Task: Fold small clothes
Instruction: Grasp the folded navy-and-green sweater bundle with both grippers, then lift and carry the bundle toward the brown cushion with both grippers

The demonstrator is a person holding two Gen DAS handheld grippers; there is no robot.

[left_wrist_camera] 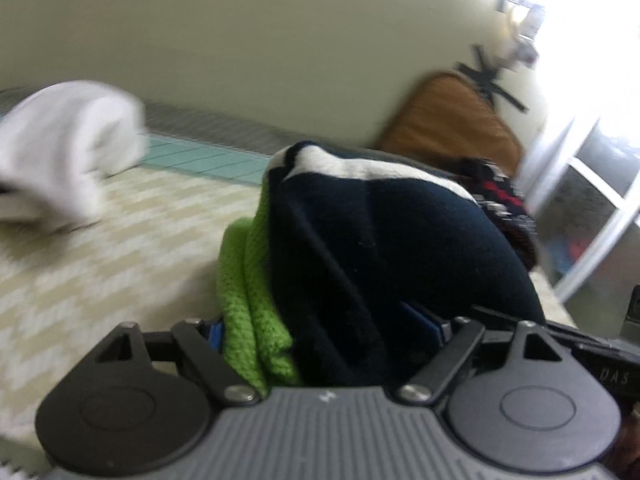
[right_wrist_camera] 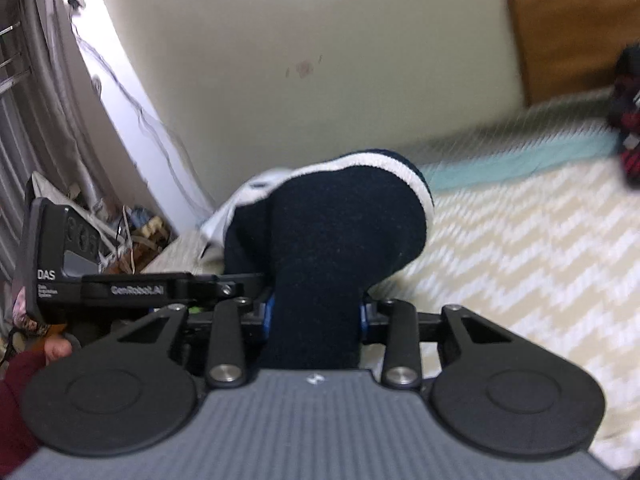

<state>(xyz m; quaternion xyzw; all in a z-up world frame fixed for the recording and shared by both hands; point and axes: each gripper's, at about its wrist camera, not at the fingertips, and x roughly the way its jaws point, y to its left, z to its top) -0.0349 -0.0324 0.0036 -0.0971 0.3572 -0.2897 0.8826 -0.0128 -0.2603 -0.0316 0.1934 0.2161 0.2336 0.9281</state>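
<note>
Squarely between tool (right_wrist_camera: 316, 312) pads: navy garment (right_wrist_camera: 332, 232).

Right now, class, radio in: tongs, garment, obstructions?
Left tongs clamped on navy garment and green knit. Right tongs clamped on navy garment. White bundle lies apart.

You're in a home bedroom, bed (right_wrist_camera: 520, 248) with zigzag-patterned cover, brown pillow (right_wrist_camera: 576, 32) against cream wall (right_wrist_camera: 280, 60), window (left_wrist_camera: 600, 168) beside it.

The bed (left_wrist_camera: 120, 240) wore a cream zigzag cover; a white rolled cloth (left_wrist_camera: 68, 148) and a dark patterned garment (right_wrist_camera: 628, 120) lay on it.
</note>
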